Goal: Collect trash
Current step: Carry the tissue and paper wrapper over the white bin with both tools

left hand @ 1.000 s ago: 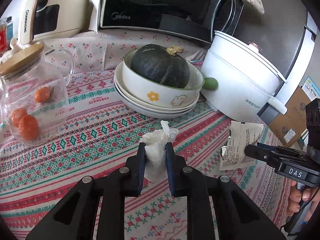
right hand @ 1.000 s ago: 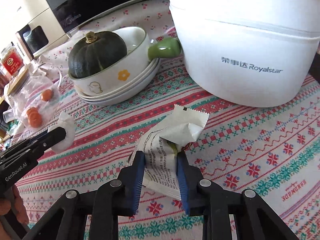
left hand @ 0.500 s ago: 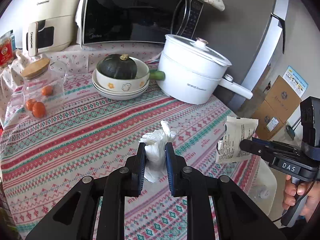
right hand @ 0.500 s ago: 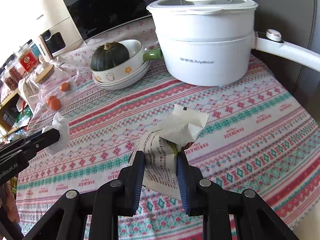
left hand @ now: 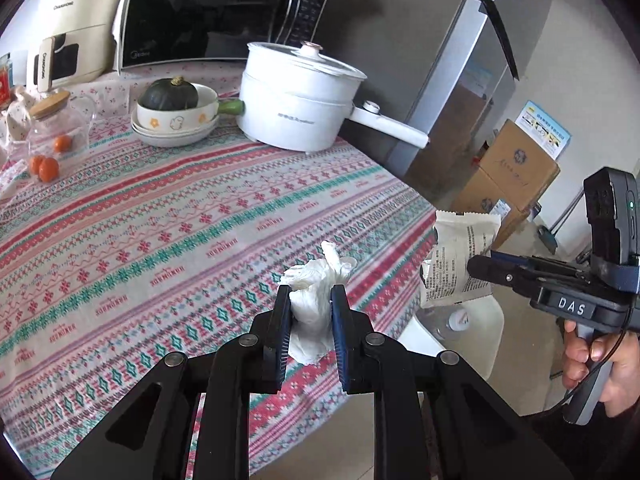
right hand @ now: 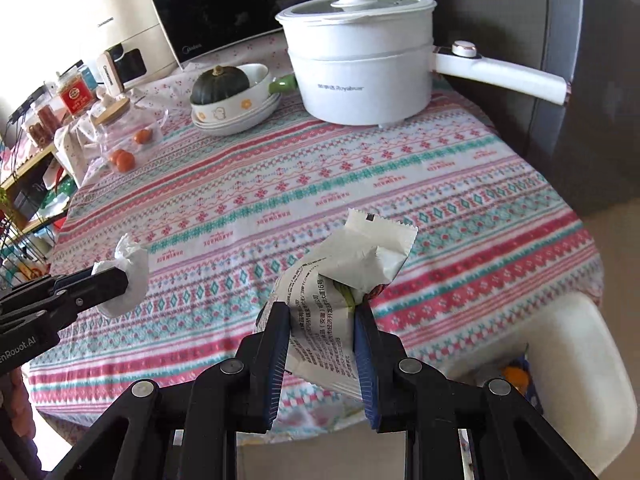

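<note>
Two grippers are up over the near edge of the worktop, each with one piece of trash. The left gripper [left hand: 307, 314] is clamped on a crumpled white tissue [left hand: 316, 280]; the wad stands upright between the pads, its long axis running up and away from the gripper, a twisted tip on top and a loose end hanging below the pads. The right gripper [right hand: 321, 320] is clamped on a white snack wrapper [right hand: 344, 276] with printed text; the wrapper's long axis also runs out along the fingers, its crimped, torn-looking end pointing up and away towards the far side of the worktop. Both pieces are held in the air, clear of the striped tablecloth [left hand: 168, 216].

Farther out on the cloth I count one white electric pot [right hand: 360, 64] with a lid and a long handle, one dark green squash [right hand: 218, 86] sitting in a bowl on a stack of plates, and one glass jar [left hand: 56, 136] with a wooden lid holding three small orange fruits. Behind them stand one microwave [left hand: 216, 12] and one cream appliance [left hand: 76, 32].

The left wrist view shows a hand [left hand: 600, 364] on the right gripper's handle, cardboard boxes [left hand: 508, 172] on the floor and the fridge side. The right wrist view alone shows a red tin [right hand: 76, 94] and a shelf at the far left, and a white bin [right hand: 576, 380] just beyond the cloth's edge, lower right.
</note>
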